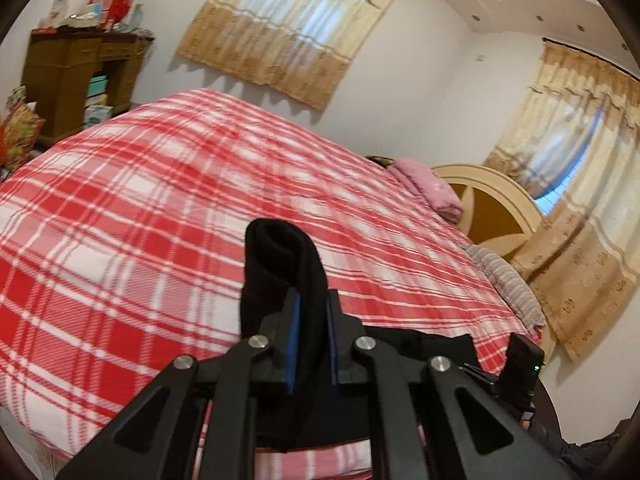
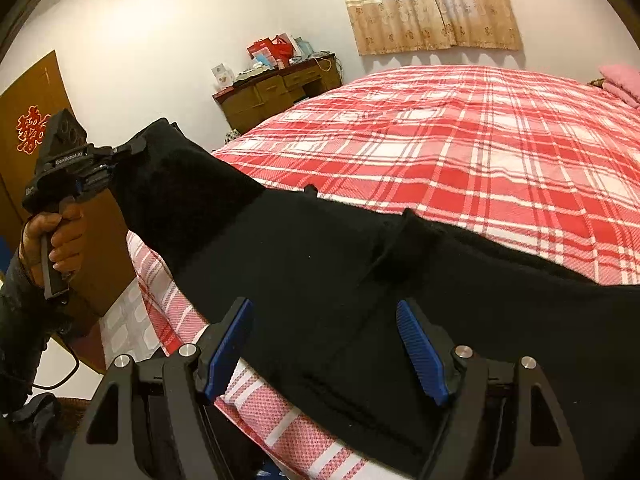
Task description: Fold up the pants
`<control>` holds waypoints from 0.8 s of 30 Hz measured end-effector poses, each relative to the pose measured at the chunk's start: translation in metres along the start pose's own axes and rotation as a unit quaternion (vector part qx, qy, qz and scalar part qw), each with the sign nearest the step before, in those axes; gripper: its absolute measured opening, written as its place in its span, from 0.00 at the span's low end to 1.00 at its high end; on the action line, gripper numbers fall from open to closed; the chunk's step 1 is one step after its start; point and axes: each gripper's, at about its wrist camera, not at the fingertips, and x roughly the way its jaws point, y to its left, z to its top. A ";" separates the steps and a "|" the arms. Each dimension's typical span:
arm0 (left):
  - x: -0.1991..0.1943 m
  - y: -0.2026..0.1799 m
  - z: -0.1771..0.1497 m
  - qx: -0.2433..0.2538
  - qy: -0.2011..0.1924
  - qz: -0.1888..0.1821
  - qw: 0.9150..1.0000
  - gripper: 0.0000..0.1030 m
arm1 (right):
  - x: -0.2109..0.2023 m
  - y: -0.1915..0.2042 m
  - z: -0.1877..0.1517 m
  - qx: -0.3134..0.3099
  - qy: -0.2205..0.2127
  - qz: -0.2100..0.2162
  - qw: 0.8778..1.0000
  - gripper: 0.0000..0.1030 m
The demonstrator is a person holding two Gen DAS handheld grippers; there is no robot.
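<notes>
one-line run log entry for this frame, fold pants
stage: lifting one end | left claw: shut on black fabric pants | right claw: open, over pants | surface: red-and-white plaid bedspread

Black pants [image 2: 312,272]: matt, fuzzy knit cloth. Bedspread [image 2: 460,140] in woven red-and-white plaid, coarse in weave at its near edge; dresser [image 2: 272,92] of brown varnished wood. Gripper pads [image 2: 420,350] of ribbed blue rubber (or plastic), on matt black plastic links with shiny metal pins.
</notes>
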 end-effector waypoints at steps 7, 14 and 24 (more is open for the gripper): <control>0.023 -0.047 0.000 0.021 0.017 -0.056 0.998 0.11 | -0.021 -0.014 0.005 0.025 -0.018 -0.011 0.999 0.74; 0.056 -0.112 -0.001 0.063 0.048 -0.110 0.991 0.11 | -0.065 -0.030 0.000 0.035 -0.044 -0.037 0.998 0.74; 0.090 -0.202 -0.008 0.122 0.096 -0.169 0.973 0.11 | -0.119 -0.090 -0.016 0.118 -0.096 -0.094 0.984 0.74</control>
